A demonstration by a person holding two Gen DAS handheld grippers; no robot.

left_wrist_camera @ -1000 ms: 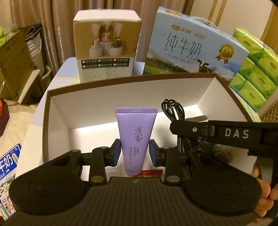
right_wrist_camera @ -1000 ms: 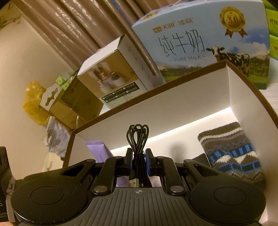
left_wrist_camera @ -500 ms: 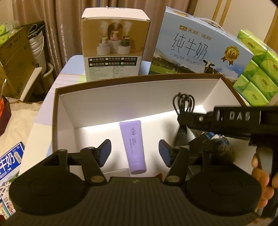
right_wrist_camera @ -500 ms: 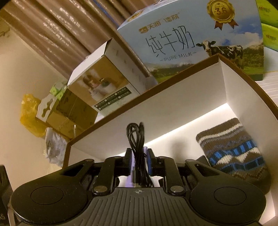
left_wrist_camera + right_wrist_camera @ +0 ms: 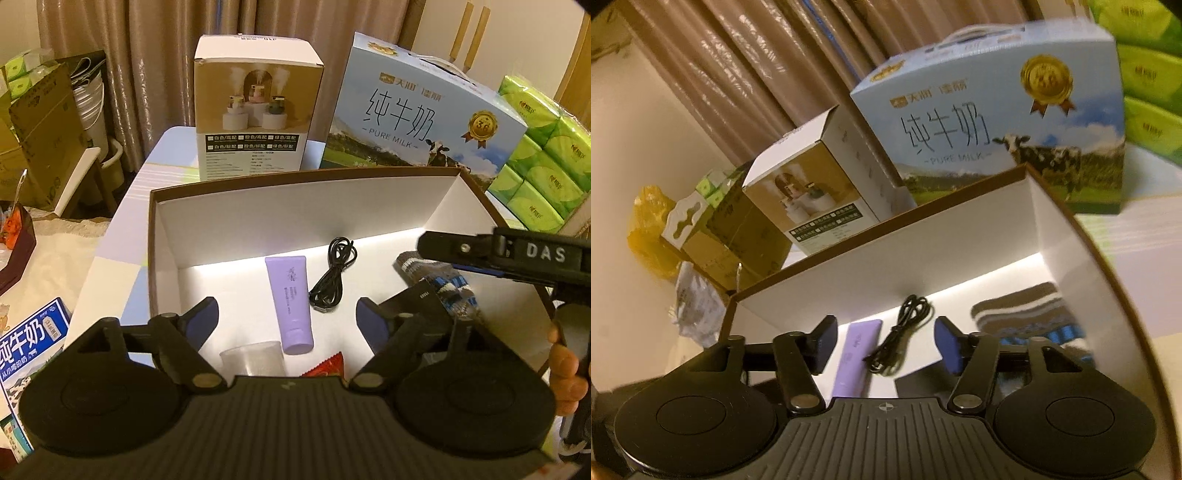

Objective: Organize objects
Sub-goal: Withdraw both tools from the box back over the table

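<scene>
Both grippers, left and right, gape, released, over 1 purple tube and 1 black cable in the box. Only the left view shows 1 clear cup.

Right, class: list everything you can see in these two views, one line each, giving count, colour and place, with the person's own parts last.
Open cardboard box: one, brown rim, white inside, on the table.
Plastic tube: one, lilac, lying in the box.
Coiled cable: one, black, beside the tube.
Knitted sock: one, brown, white and blue, box's right side.
Clear plastic cup: one, near edge of box.
Milk carton case: one, blue, behind the box.
Humidifier box: one, white and tan, behind the box.
Tissue packs: several, green, far right.
Left gripper: open.
Right gripper: open.
Hand: one, on the right gripper's handle.
</scene>
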